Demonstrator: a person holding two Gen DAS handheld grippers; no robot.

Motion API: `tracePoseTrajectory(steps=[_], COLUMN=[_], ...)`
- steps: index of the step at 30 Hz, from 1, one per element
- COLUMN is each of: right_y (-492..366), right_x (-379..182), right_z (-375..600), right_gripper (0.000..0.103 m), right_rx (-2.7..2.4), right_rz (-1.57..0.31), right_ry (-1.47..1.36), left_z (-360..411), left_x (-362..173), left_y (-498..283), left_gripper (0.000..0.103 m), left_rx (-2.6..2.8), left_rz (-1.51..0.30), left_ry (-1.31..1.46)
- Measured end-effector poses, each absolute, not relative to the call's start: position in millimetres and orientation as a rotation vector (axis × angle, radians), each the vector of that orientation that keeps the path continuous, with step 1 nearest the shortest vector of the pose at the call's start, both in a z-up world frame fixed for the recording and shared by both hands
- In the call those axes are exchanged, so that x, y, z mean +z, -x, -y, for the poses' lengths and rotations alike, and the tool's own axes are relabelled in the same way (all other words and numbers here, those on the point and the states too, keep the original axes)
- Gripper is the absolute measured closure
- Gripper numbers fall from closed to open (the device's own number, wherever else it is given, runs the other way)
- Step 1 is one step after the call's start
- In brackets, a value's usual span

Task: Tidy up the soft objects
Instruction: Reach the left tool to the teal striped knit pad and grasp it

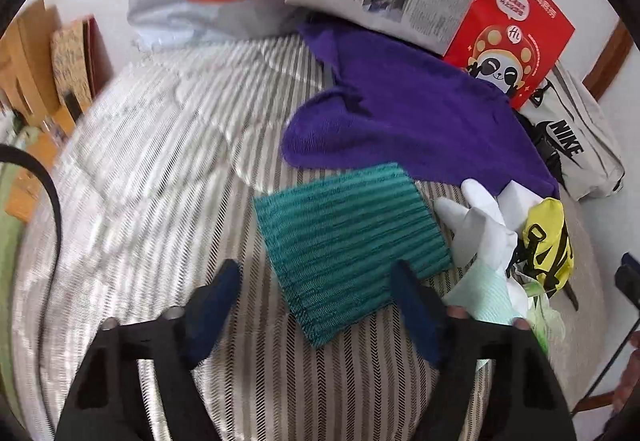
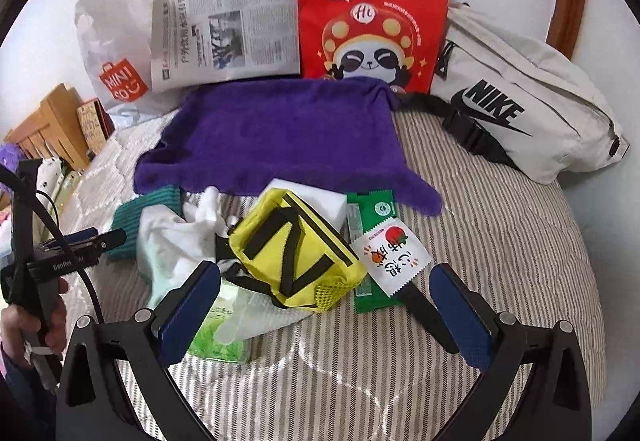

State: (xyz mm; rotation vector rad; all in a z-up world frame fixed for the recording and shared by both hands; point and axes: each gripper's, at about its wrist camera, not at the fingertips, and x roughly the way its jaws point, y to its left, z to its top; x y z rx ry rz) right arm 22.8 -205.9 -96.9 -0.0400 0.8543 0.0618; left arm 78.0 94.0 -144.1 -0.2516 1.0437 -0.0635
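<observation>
A teal ribbed cloth (image 1: 348, 241) lies flat on the striped bedcover (image 1: 160, 161). My left gripper (image 1: 316, 277) hangs open over its near corner, and the pads do not press it. Behind it spreads a purple towel (image 1: 400, 113). At the right sits a heap with a white cloth (image 1: 480, 225) and a yellow pouch (image 1: 548, 237). In the right wrist view my right gripper (image 2: 324, 273) stands open just in front of the yellow pouch (image 2: 296, 253), beside the white cloth (image 2: 180, 233), the purple towel (image 2: 280, 137) and the teal cloth (image 2: 136, 213).
A Miniso bag (image 2: 116, 53), a newspaper (image 2: 228, 33), a red paper bag (image 2: 372, 13) and a white Nike bag (image 2: 520, 101) line the wall. A green tissue pack (image 2: 224, 329), a white block (image 2: 316, 197) and snack packets (image 2: 396, 257) lie around the pouch. Wooden furniture (image 1: 28, 53) stands at the left.
</observation>
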Motion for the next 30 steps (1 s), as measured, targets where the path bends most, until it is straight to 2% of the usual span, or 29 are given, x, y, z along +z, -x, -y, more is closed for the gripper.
tracePoseTrajectory(steps=[9,11,13,18,30], right_y=[-38.4,-40.0,-41.3,-46.2,-55.7], right_x=[-117.1,-119.4,-121.4,-126.5,-136.5], right_z=[206.0,204.4,203.4,203.8,197.2], right_gripper=[0.0,0.0,0.0,0.0,0.0], right_rx=[0.042,0.045,0.046,0.043,0.05], right_rz=[-0.919,-0.924,-0.93,-0.946,-0.98], right_ry=[0.062,0.07,0.077,0.079,0.103], left_z=[-85.8,-85.1,-87.2,-92.4,-113.2], left_x=[-148.1,-147.9,-147.4,-141.6,-129.2], left_y=[-80.7,-83.3,-85.2,-82.2,-70.4], left_gripper=[0.034,0.038,0.053,0.064,0.064], left_rx=[-0.109,-0.13,-0.15,-0.19,-0.352], left_rz=[-1.021,-1.021,-1.027,-1.005,-0.905], left_ry=[0.297,0.321,0.346,0.383,0.62])
